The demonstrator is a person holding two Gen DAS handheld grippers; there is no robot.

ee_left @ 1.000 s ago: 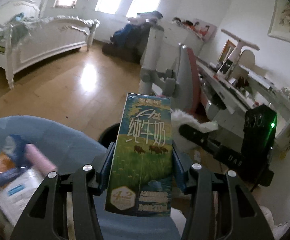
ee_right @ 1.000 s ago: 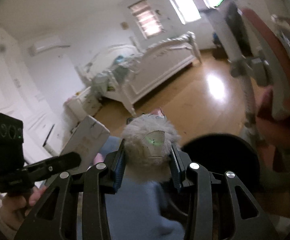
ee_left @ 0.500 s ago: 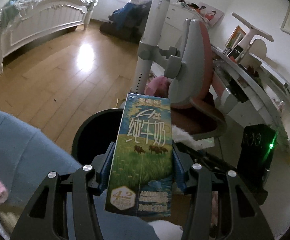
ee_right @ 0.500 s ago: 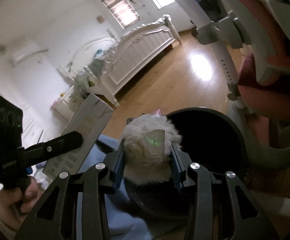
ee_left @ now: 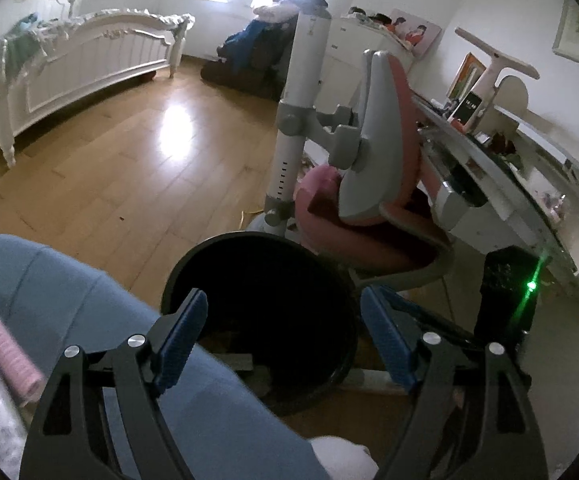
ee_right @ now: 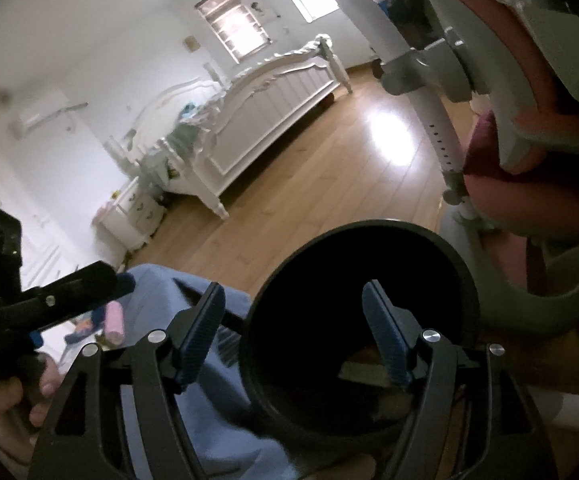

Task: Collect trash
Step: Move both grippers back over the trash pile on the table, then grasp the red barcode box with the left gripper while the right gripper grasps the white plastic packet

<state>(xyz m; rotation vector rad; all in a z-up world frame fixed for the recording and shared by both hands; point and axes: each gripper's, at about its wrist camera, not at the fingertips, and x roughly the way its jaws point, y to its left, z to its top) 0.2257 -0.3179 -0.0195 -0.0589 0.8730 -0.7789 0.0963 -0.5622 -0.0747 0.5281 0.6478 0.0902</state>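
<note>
Glossy wooden floor (ee_left: 129,184); smooth black plastic bin (ee_left: 341,292); blue cloth cushion (ee_left: 69,292).

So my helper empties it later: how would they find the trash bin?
Find the pink chair at the white desk. On the wood floor beside its base stands the bin: round, black and open-topped, the only dark tub there.
</note>
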